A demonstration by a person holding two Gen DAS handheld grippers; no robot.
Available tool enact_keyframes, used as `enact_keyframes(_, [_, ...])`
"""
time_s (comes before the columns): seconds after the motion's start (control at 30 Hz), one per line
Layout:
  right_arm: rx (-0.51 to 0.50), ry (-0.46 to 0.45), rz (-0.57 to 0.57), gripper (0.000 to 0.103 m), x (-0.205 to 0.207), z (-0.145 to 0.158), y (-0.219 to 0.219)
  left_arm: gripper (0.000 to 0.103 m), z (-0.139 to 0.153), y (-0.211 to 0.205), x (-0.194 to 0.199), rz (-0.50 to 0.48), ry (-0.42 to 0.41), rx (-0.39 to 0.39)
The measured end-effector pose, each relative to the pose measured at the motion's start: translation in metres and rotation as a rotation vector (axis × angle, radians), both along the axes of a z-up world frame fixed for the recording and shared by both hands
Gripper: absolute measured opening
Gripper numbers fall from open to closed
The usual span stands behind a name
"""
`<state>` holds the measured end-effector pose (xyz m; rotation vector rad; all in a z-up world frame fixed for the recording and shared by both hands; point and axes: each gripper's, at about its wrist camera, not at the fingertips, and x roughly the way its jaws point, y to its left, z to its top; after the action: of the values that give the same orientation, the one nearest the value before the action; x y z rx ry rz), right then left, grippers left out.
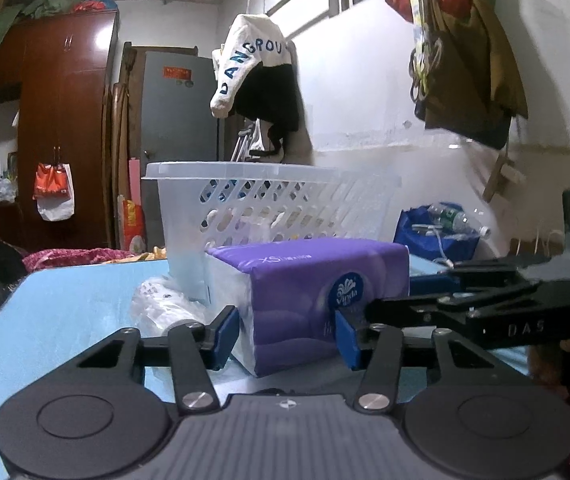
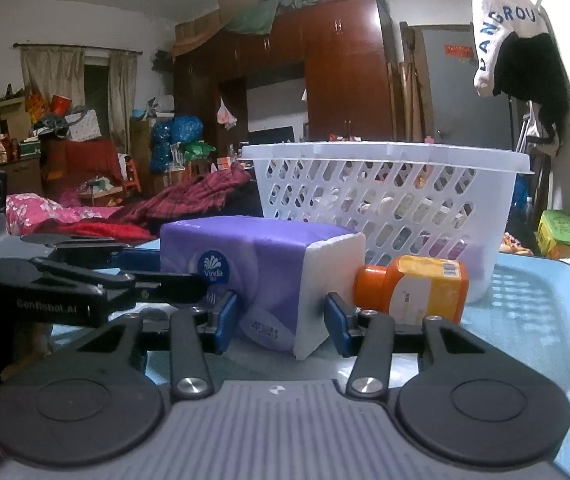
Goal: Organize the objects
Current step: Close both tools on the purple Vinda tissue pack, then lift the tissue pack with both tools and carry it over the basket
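Note:
A purple Vinda tissue pack (image 1: 309,280) lies on the blue table (image 1: 65,312), in front of a white perforated basket (image 1: 269,204). My left gripper (image 1: 287,336) is shut on one end of the pack, a blue pad against each side. The right gripper's fingers (image 1: 425,304) reach in from the right beside the logo. In the right wrist view my right gripper (image 2: 281,326) holds the tissue pack (image 2: 253,256) at its white end, and the left gripper's fingers (image 2: 165,280) press its left side. An orange bottle (image 2: 417,288) lies beside the basket (image 2: 385,200).
A crumpled clear plastic item (image 1: 165,304) lies left of the pack, against the basket. A blue bag with a water bottle (image 1: 437,236) sits at the table's far right by the wall. Beyond the table's edge (image 2: 525,320) are bedding, a wardrobe and clutter.

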<state>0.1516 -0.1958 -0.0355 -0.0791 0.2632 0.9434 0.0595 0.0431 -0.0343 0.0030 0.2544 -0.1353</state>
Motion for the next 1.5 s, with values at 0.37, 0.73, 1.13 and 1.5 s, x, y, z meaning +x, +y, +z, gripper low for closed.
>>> enact_keyframes(0.37, [0.031, -0.066, 0.009, 0.047, -0.017, 0.006, -0.01, 0.05, 0.002, -0.007, -0.023, -0.022, -0.063, -0.018])
enact_keyframes(0.73, [0.098, -0.134, 0.034, 0.045, -0.03, 0.029, -0.023, 0.047, 0.025, -0.013, -0.051, -0.064, -0.174, -0.003])
enact_keyframes(1.13, [0.153, -0.204, 0.008, 0.043, -0.032, 0.049, -0.036, 0.042, 0.05, -0.026, -0.056, -0.099, -0.249, 0.001])
enact_keyframes(1.5, [0.162, -0.28, -0.036, 0.042, -0.023, 0.074, -0.036, 0.042, 0.088, -0.036, -0.04, -0.118, -0.307, 0.024])
